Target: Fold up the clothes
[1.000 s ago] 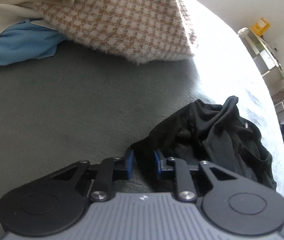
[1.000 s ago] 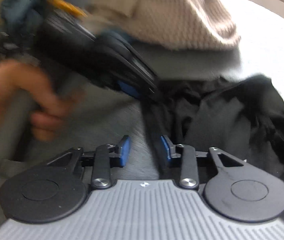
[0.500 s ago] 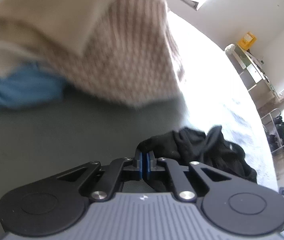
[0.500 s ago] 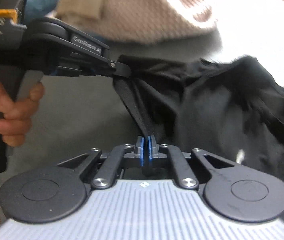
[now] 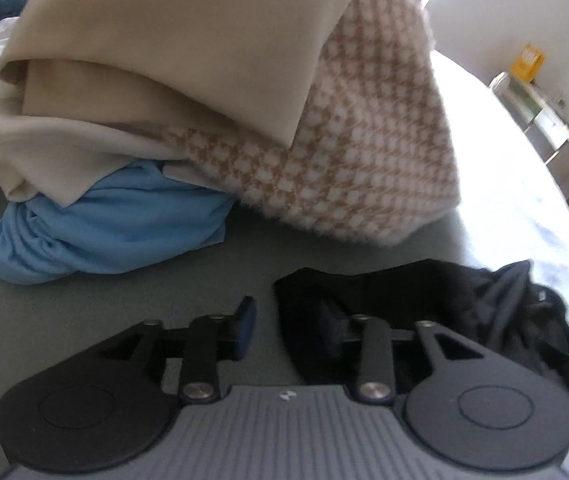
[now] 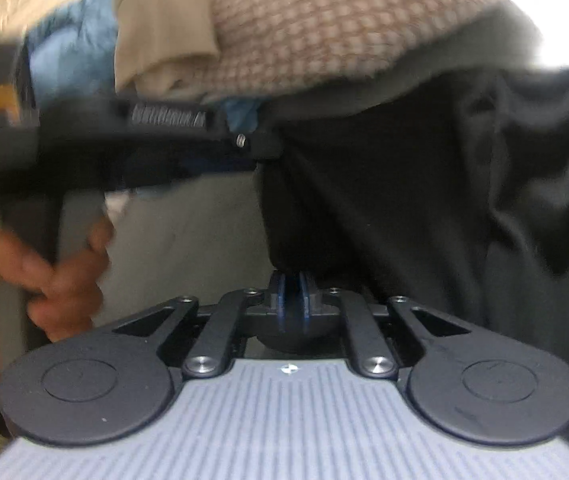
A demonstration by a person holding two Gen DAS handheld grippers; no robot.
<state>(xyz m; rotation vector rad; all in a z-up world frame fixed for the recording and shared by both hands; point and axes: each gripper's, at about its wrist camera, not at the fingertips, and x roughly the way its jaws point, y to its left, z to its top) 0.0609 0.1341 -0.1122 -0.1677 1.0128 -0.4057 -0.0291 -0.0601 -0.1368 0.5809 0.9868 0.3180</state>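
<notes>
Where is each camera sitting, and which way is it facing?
Left wrist: rides the left tongs, facing down at the black garment and clothes pile; tongs opening, garment edge between them.
Right wrist: rides the right tongs, facing the garment; tongs opening, cloth between them; left hand visible.
Shared: black garment, clothes pile.

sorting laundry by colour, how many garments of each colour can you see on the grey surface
Black crumpled garment: 1
Light blue bunched garment: 1
Plain beige folded garment: 1
Beige-and-white houndstooth fuzzy garment: 1
Cream-white cloth: at least 1; how many pieces is unclear
Total: at least 5
</notes>
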